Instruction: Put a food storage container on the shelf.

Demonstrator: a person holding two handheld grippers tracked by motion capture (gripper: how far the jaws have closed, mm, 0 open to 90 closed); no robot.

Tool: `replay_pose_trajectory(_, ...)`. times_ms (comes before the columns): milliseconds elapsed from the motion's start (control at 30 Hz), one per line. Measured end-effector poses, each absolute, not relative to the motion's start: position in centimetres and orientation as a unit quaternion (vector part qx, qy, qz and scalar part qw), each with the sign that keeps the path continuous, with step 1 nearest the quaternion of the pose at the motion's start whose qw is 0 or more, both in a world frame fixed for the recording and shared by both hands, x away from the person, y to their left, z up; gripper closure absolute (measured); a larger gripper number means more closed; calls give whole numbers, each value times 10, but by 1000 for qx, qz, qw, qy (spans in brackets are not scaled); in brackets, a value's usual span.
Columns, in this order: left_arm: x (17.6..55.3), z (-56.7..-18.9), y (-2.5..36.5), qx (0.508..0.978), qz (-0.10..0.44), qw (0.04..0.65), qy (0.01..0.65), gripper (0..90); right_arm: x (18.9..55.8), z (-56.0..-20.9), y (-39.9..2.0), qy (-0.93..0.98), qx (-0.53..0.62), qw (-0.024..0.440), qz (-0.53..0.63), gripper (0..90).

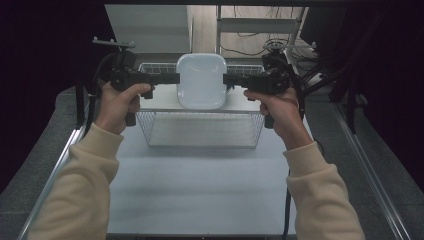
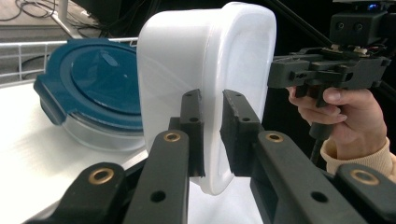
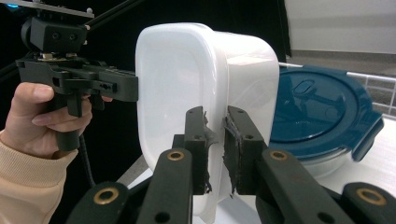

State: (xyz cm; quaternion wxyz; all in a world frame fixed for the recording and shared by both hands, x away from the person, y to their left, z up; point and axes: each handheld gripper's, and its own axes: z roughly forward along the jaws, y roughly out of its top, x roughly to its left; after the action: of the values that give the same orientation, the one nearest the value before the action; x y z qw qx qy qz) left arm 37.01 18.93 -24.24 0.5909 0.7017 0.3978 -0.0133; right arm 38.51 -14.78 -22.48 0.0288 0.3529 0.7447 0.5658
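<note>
Hands came in from below in the high view, the left gripper (image 1: 176, 78) and the right gripper (image 1: 226, 79) each clamped on an opposite rim of a white container (image 1: 201, 81), which hung level above a wire basket (image 1: 200, 131) on the table (image 1: 200, 185).

In the left gripper view the two black jaws pinched the container (image 2: 205, 70) by its rim, the tub standing on edge before the camera. Just beside it sat a round glass dish with a blue lid (image 2: 93, 88), and across it the other gripper (image 2: 273, 74) bit the far rim.

In the right gripper view the jaws gripped the near rim of the container (image 3: 187, 79); the blue lid (image 3: 322, 112) lay behind, and the left gripper (image 3: 133, 87) held the opposite edge.
</note>
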Motion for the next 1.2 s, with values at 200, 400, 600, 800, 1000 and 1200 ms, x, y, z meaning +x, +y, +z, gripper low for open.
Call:
replay_pose_trajectory(200, 387, -234, 188, 700, -19, 587, 406, 798, 402, -216, -148, 744, 359, 25, 563, 794)
replay_pose_trajectory(400, 404, -231, 187, 703, -23, 580, 412, 797, 418, -215, -148, 741, 368, 19, 561, 794)
replay_pose_trajectory(600, 417, -237, 185, 701, -35, 574, 421, 797, 428, -219, -149, 741, 382, 13, 552, 794)
replay_pose_trajectory(800, 429, -241, 184, 693, -48, 574, 434, 797, 439, -223, -150, 736, 397, 0, 548, 790)
replay_pose_trajectory(1000, 445, -242, 188, 679, -78, 571, 454, 792, 453, -221, -148, 732, 415, -22, 540, 769)
replay_pose_trajectory(1200, 463, -246, 189, 664, -110, 570, 471, 770, 474, -224, -147, 718, 449, -44, 530, 735)
